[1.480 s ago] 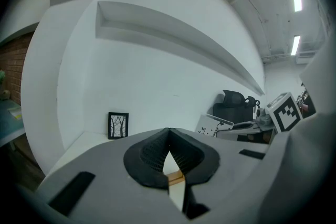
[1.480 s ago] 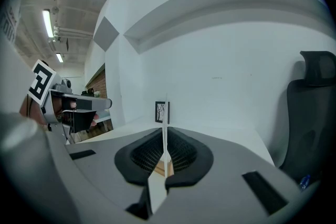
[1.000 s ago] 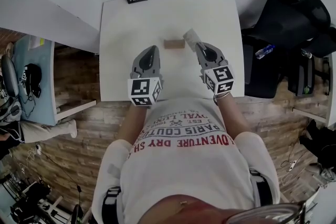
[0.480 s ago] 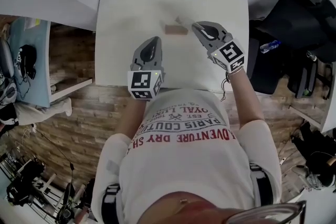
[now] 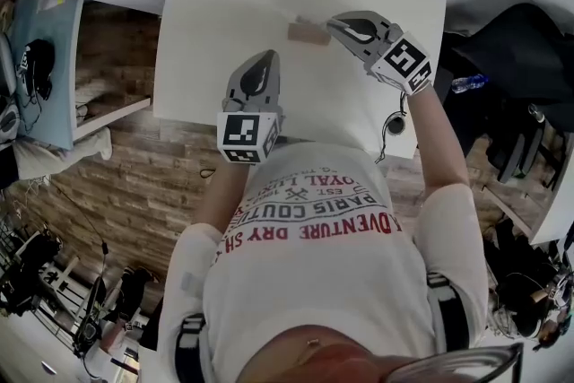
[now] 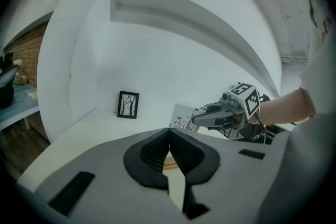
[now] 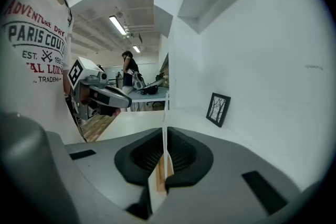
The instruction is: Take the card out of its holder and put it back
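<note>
Nearest the person, the left tongs (image 5: 261, 65) hang closed and empty over the white surface (image 5: 206, 31), beyond them the right tongs (image 5: 335, 23) pinch the card (image 6: 182, 116) upright right at the wooden holder (image 5: 308, 33), and a small framed picture (image 6: 128, 105) stands farthest back.

Card (image 6: 182, 115): white with a small dark tree print, nearly upright, pinched at one edge in the right gripper (image 7: 164, 150), just over the holder.
Holder (image 5: 308, 33): small plain wooden block, flat on the white table (image 5: 224, 13).
</note>
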`<control>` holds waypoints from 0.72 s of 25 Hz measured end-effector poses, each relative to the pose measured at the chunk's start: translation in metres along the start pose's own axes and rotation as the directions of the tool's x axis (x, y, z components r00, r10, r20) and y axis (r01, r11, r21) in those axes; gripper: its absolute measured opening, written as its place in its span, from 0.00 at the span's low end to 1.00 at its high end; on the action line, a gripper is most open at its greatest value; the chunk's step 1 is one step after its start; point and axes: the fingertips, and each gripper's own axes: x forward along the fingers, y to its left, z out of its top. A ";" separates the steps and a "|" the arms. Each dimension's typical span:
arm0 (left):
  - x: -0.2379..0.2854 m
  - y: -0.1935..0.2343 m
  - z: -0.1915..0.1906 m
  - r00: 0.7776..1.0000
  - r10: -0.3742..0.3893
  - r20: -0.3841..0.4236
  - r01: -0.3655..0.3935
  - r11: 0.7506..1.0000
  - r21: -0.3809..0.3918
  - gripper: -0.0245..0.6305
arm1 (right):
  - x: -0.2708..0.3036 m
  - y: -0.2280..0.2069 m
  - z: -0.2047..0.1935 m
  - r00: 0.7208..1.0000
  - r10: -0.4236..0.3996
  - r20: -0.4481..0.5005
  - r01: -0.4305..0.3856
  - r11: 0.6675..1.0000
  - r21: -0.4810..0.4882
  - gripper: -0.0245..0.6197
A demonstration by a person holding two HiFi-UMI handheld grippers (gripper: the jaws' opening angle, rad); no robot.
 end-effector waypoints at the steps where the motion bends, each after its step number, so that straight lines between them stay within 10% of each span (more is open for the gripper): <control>1: 0.000 0.000 -0.002 1.000 0.007 -0.005 -0.007 1.000 -0.004 0.07 | 0.001 0.000 -0.001 1.000 0.017 -0.004 -0.017 1.000 -0.005 0.09; 18: -0.003 0.012 -0.020 0.996 0.076 -0.040 -0.077 0.997 -0.030 0.07 | 0.013 0.002 -0.013 0.977 0.209 -0.045 -0.211 0.977 -0.030 0.09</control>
